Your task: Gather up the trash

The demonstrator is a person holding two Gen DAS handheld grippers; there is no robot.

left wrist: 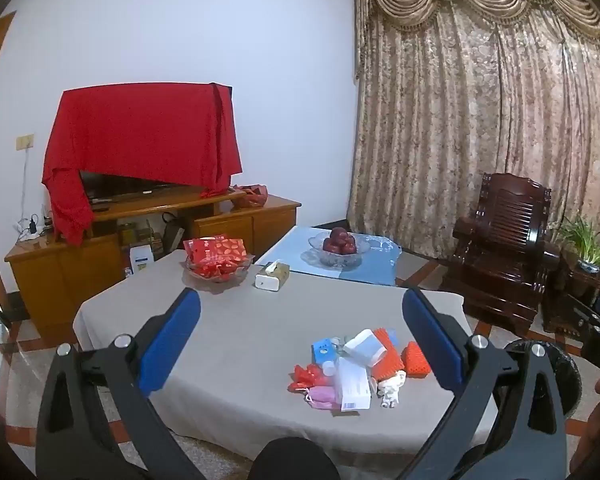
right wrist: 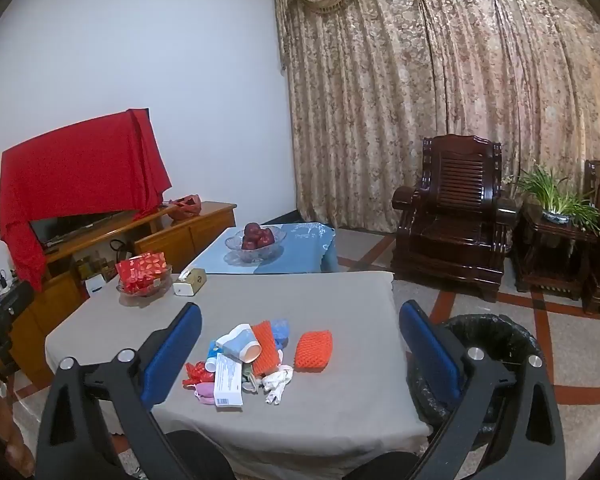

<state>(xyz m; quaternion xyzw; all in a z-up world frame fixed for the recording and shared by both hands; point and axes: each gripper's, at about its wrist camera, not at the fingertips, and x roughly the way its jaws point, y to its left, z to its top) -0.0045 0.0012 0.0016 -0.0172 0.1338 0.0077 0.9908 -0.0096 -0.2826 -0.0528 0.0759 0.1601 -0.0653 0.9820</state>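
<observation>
A heap of trash [left wrist: 354, 368] [right wrist: 246, 360] lies on the near part of the grey-clothed table [left wrist: 260, 332] [right wrist: 340, 308]: a white carton [right wrist: 228, 384], a paper cup [right wrist: 242, 342], red ribbon, a pink mask, crumpled white tissue. An orange foam net [right wrist: 313, 350] [left wrist: 416, 358] lies just right of the heap. A bin lined with a black bag [right wrist: 488, 344] [left wrist: 560, 364] stands on the floor at the table's right. My left gripper [left wrist: 300, 320] and right gripper [right wrist: 300, 332] hover open above the near table edge, with nothing between the blue pads.
Farther back on the table stand a glass bowl of red packets [left wrist: 216, 260], a tissue box [left wrist: 272, 276] and, on a blue cloth, a bowl of apples [left wrist: 339, 246]. A TV cabinet with a red-draped screen [left wrist: 140, 136] is at left, a dark wooden armchair [right wrist: 456, 216] at right.
</observation>
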